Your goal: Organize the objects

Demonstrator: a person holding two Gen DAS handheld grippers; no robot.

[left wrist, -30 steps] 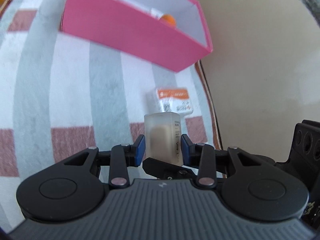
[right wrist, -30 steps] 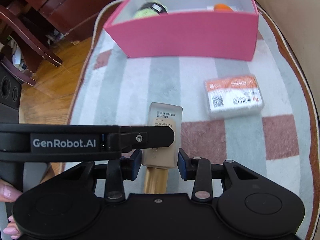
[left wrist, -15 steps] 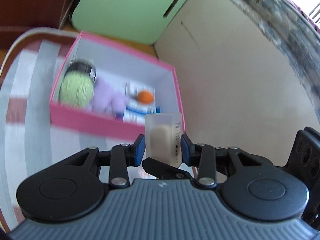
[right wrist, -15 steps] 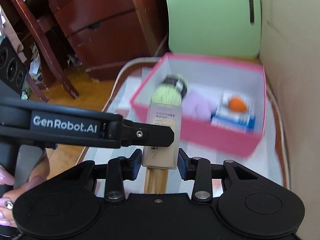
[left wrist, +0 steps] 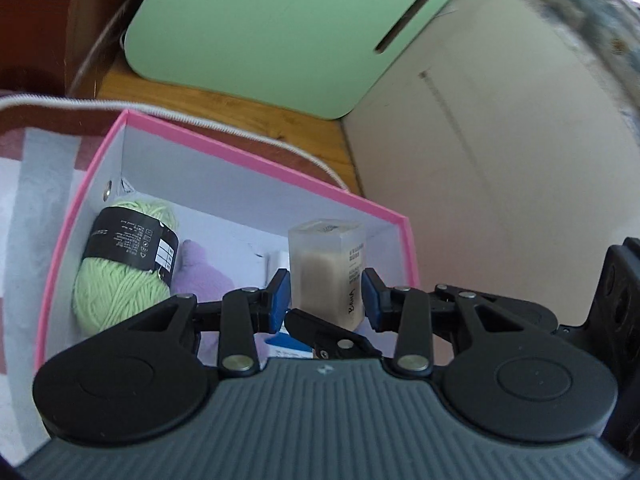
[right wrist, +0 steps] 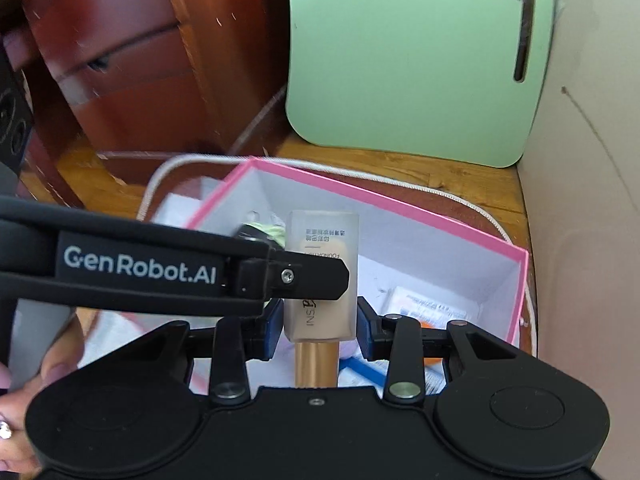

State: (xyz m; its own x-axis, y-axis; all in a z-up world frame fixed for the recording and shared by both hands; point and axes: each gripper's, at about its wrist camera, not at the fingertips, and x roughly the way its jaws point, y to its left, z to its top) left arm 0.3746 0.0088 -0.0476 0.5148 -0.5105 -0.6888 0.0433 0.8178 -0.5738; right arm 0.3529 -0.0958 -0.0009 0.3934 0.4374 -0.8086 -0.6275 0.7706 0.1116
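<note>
The pink box [left wrist: 384,216] gapes open above, though green yarn [left wrist: 120,276] crowds its left end (right looser).

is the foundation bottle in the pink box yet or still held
Held: both claws' blue pads clamp the foundation bottle, left claw and right claw, above the open pink box.

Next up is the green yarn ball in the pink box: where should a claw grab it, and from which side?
Probably from above, across the black paper band around the green yarn ball. It lies on its side against the pink box's left wall, with a purple item close on its other side, so side approaches look blocked. The banded part looks firmer than the loose yarn.
</note>
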